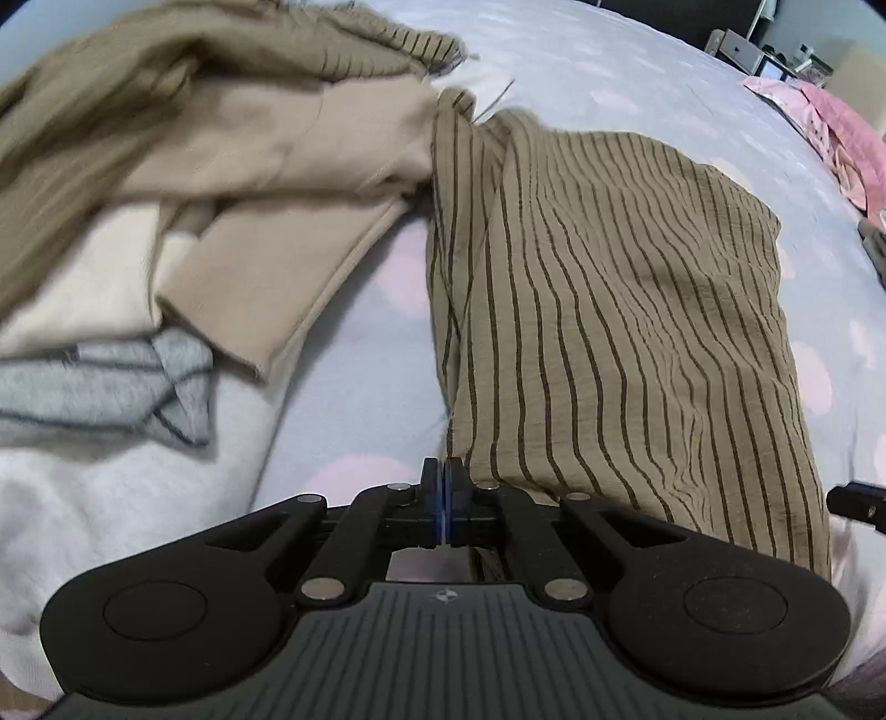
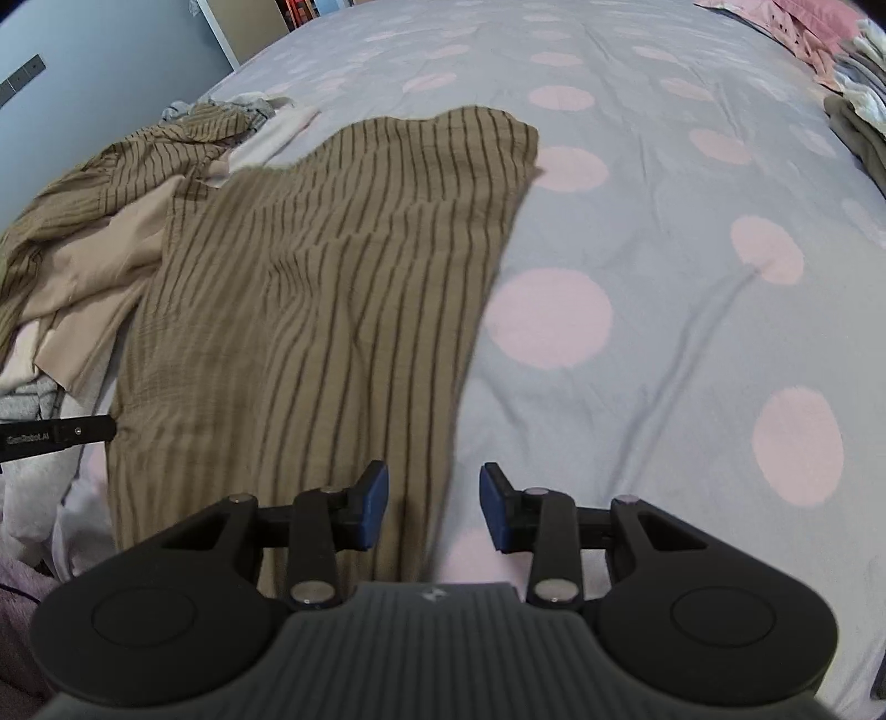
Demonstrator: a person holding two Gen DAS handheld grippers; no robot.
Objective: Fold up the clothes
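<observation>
A brown striped garment is seen spread lengthwise across a bedsheet of pale grey printed with large pink dots. In the right wrist view it fills the centre-left of the frame, its near edge running beneath the right claw at the bottom. That claw's blue-padded fingers are held well apart, with nothing between them; the left finger is placed over the striped cloth, the right one over bare sheet just past the garment's edge.

In the left wrist view, the same striped garment is shown at centre-right, reaching from the upper middle of the frame down to the lower right. The left claw is pictured at bottom centre with its fingers pressed together, only a thin blue line being visible between them. Its tips lie at the garment's near left edge; whether any cloth is pinched between them cannot be told.

A heap of other clothes is gathered at the left of the frame: a beige garment, a cream piece below it, a grey knit item with dark edging, and more striped brown fabric bunched at the top. Much of this heap is blurred. Pink fabric is seen at the far right edge of the bed, and the tip of the other gripper intrudes at lower right.
</observation>
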